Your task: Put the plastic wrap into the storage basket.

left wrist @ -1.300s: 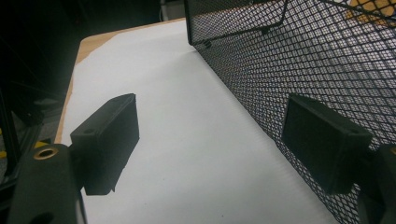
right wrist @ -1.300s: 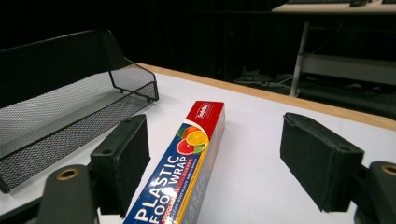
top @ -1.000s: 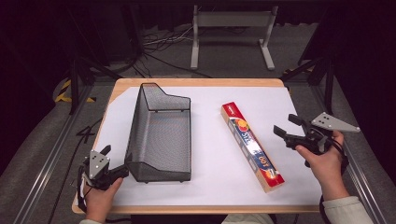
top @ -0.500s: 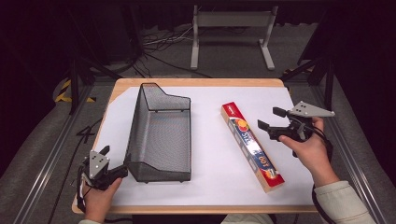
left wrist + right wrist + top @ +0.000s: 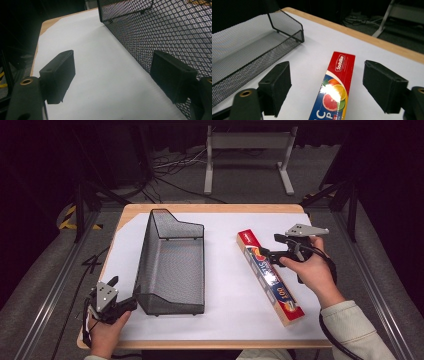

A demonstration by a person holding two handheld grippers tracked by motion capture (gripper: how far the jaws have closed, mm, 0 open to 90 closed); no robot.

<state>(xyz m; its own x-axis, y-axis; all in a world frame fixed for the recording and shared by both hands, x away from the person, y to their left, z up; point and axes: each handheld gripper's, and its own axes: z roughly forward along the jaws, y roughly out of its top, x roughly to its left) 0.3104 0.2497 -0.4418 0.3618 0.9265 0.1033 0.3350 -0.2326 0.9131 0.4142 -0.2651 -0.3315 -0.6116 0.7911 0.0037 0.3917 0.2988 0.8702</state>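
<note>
Hovering over the far end of the long carton [image 5: 270,276], your right tool [image 5: 266,253] has its jaws spread wider than the box, one flat black pad on either side and neither pressing on it; they have just been closing a little. That carton is a slim, glossy cardboard box, red at the far end with printed citrus slices, and it lies flat on the white sheet that covers the wooden table [image 5: 210,209]. Its long axis runs straight ahead of your right tool's jaws, the red end pointing away from you. Your left tool [image 5: 116,296] sits open, just beside the near corner of the black wire-mesh basket [image 5: 172,265].
</note>
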